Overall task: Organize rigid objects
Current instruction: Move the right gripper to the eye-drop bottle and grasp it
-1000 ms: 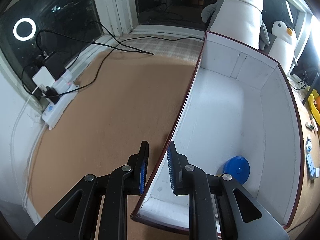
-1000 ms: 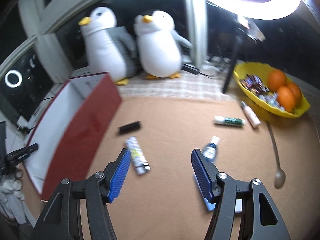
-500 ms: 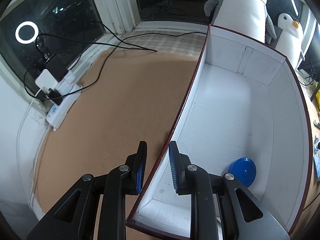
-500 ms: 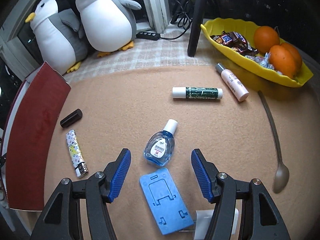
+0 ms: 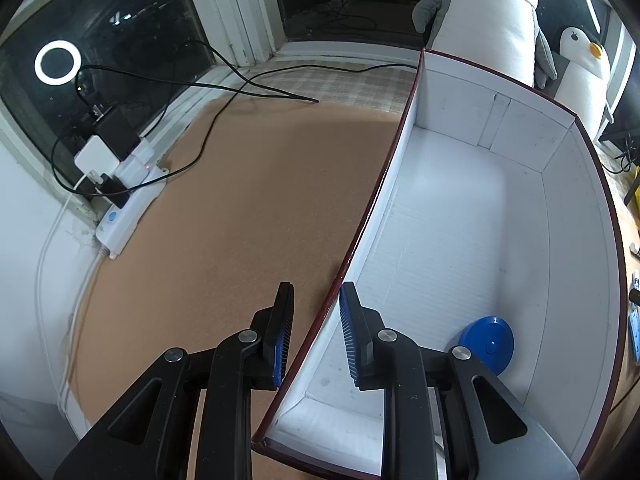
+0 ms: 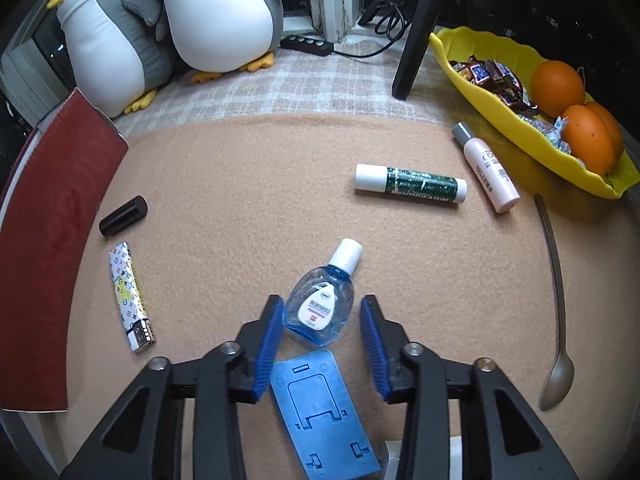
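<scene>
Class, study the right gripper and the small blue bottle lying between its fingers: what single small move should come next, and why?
Probably finish closing on the blue bottle. The right gripper straddles its body and its jaws are closing, but the right pad still seems clear of it. The left gripper straddles the side wall of the white box, where a blue disc already lies.

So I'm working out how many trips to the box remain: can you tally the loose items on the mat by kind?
Eye-drop bottle: 1
Tube-shaped sticks (green, pink, black): 3
Lighter: 1
Blue stand: 1
Spoon: 1
Total: 7
</scene>
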The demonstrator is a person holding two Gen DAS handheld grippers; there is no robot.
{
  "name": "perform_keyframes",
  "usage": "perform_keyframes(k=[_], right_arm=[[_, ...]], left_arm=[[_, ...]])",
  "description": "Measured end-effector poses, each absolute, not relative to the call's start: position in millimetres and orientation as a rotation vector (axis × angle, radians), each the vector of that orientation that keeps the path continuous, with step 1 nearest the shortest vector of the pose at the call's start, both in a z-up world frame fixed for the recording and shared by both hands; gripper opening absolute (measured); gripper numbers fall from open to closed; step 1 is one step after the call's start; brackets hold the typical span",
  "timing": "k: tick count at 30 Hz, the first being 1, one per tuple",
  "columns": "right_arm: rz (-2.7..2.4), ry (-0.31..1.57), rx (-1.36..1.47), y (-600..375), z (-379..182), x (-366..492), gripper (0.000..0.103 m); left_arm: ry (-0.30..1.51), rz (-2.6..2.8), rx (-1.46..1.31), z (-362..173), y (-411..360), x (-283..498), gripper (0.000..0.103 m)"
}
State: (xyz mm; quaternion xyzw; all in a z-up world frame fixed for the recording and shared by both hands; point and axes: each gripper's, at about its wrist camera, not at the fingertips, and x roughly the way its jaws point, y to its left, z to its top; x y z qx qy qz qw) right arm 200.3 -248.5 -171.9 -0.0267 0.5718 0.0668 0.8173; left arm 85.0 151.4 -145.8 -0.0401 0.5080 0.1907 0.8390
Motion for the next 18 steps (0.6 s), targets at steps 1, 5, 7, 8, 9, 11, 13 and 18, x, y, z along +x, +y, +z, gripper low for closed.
perform_keyframes(k=[1,5,7,8,9,11,13,18], right_arm=[[0.143,1.219,-0.061,-248,-172,200,0.031],[0.147,1.22,-0.055,-250,-172,202,0.031],[0.149,1.217,-0.056,-250,-172,202,0.031],[0.149,1.215,-0.055,-250,-172,202,0.031],[0.148,1.214,-0.052,-251,-172,201,0.031],[0.15,1.21,-0.04,-252,-170,199,0.031],[0.153,1.201,-0.035,-252,-167,196,0.031],[0.183,1.153,-0.049,-242,-145,185,0.031]], left_arm=[[1.074,0.403,-0.085,-146,151,85,0.023],[1.075,0.402,-0.088,-146,151,85,0.023],[1.075,0.4,-0.091,-146,151,85,0.023],[1.075,0.399,-0.093,-147,151,85,0.023],[1.075,0.398,-0.095,-147,152,85,0.023],[1.074,0.397,-0.1,-148,153,84,0.023],[1.072,0.395,-0.106,-148,154,83,0.023],[1.068,0.389,-0.119,-148,155,79,0.023]])
